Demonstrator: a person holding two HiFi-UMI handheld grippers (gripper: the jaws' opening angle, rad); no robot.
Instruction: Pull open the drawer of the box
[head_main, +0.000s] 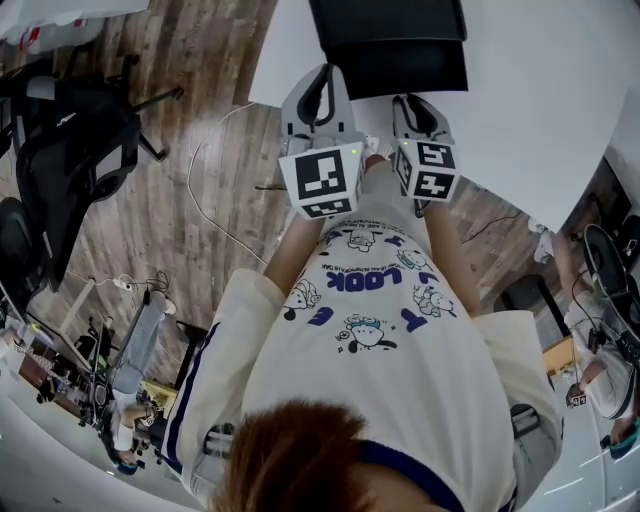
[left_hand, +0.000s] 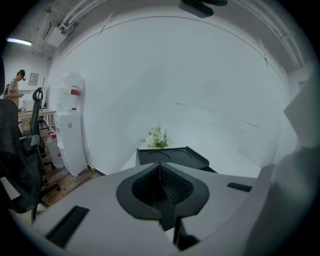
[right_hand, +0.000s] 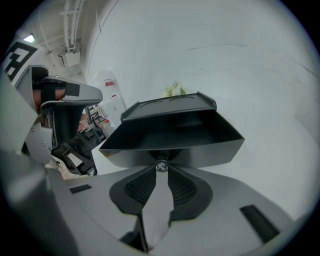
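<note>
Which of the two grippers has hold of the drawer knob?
The right gripper: its jaws pinch the small silver knob on the open drawer. The left gripper is shut on nothing, short of the box.

- White T-shirt (head_main: 400, 350) with blue "LOOK" lettering and small cartoon figures (upside down to the head camera).
- Left sleeve (head_main: 200, 390), beside the T-shirt's print: dark stripes.
- Left gripper (left_hand: 161, 187) and right gripper (right_hand: 161, 175): pale grey shells, black ribbed pads.
- Marker cubes (head_main: 322, 180), just beyond the T-shirt's hem: black-and-white squares.
</note>
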